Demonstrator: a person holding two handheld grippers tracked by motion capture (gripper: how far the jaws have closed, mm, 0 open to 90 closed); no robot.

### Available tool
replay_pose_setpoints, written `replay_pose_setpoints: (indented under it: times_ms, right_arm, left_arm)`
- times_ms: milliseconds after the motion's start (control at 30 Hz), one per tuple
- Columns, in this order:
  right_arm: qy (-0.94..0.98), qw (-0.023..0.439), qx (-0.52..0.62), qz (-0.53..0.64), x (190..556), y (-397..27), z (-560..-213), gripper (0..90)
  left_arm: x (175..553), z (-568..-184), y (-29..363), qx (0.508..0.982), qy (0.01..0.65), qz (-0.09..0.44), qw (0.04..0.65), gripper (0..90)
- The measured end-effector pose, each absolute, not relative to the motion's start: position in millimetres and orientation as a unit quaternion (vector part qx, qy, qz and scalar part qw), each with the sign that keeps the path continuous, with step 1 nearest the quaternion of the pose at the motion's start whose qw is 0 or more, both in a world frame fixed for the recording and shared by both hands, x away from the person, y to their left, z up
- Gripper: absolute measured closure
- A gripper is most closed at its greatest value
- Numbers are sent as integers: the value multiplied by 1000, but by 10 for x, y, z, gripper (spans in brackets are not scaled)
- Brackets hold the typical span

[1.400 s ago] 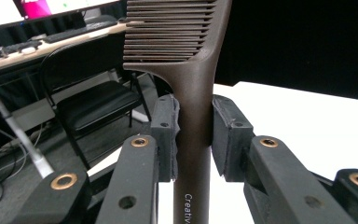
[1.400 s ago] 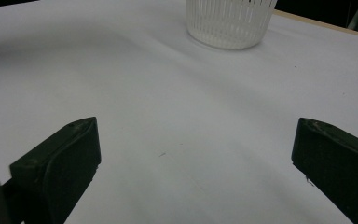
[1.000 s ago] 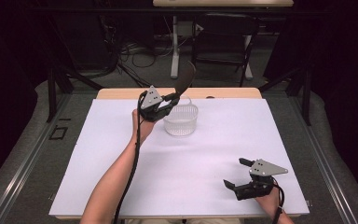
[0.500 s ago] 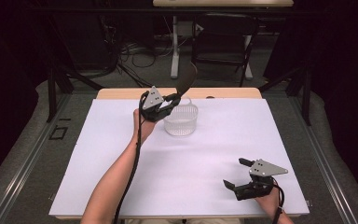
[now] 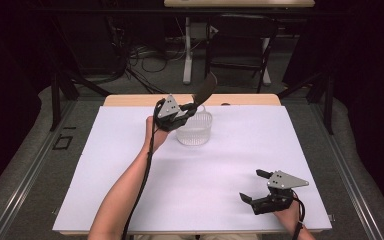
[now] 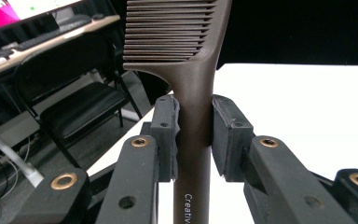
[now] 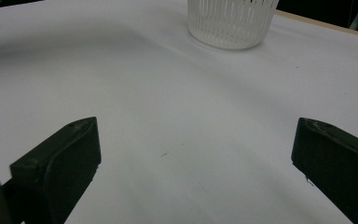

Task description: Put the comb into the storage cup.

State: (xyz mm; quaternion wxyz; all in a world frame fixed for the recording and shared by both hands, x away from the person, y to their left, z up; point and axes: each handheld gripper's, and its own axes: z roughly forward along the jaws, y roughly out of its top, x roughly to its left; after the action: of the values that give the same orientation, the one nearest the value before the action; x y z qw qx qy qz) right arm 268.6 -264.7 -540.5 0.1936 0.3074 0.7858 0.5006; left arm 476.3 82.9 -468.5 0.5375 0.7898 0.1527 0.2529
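White table [image 5: 130, 165], left tool [image 6: 193, 133] clamping comb [image 6: 191, 70] (handle), right tool [image 7: 191, 154] wide apart

L claw [image 5: 192, 106] clamped shut, raised; R claw [image 5: 254, 186] wide open, low.

A lab or recording workspace: a table [image 5: 105, 200] under white sheeting stands in a dark room, black stands [image 5: 60, 95] flanking it at 10 and 2 o'clock, loose cables [image 5: 140, 65] and a folding chair [image 5: 240, 40] at 12, a lit monitor [image 6: 23, 7].
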Motion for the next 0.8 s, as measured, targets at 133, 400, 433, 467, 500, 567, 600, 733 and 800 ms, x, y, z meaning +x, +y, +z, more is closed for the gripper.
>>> replay_pose_setpoints:
  times_ms: [133, 400, 433, 467, 500, 567, 600, 733, 800]
  right_arm:
    - [786, 192, 307, 501, 2690, -2649, -5407, 11]
    - [786, 192, 308, 500, 2692, -2646, -5409, 11]
    - [786, 192, 308, 500, 2692, -2646, -5409, 11]
    - [786, 192, 308, 500, 2692, -2646, -5409, 11]
    - [785, 193, 307, 502, 2693, -2645, -5410, 11]
    - [786, 193, 307, 500, 2691, -2646, -5408, 11]
    - [786, 192, 308, 500, 2690, -2644, -5408, 11]
    - [787, 192, 308, 499, 2689, -2642, -5408, 11]
    - [787, 192, 309, 498, 2689, -2644, -5408, 11]
  left_arm:
    - [4784, -4711, 830, 795, 155, 247, 532, 721]
    - [4806, -4737, 832, 803, 152, 234, 526, 721]
    - [4806, -4737, 833, 804, 151, 234, 526, 721]
    - [4806, -4737, 832, 804, 152, 234, 525, 721]
    - [4807, -4737, 834, 804, 152, 233, 526, 721]
    - [4809, -4740, 829, 805, 150, 233, 525, 721]
    - [4811, -4743, 827, 806, 150, 232, 523, 721]
    - [4822, -4762, 818, 807, 153, 229, 523, 721]
    - [4825, -4772, 815, 807, 156, 224, 523, 721]
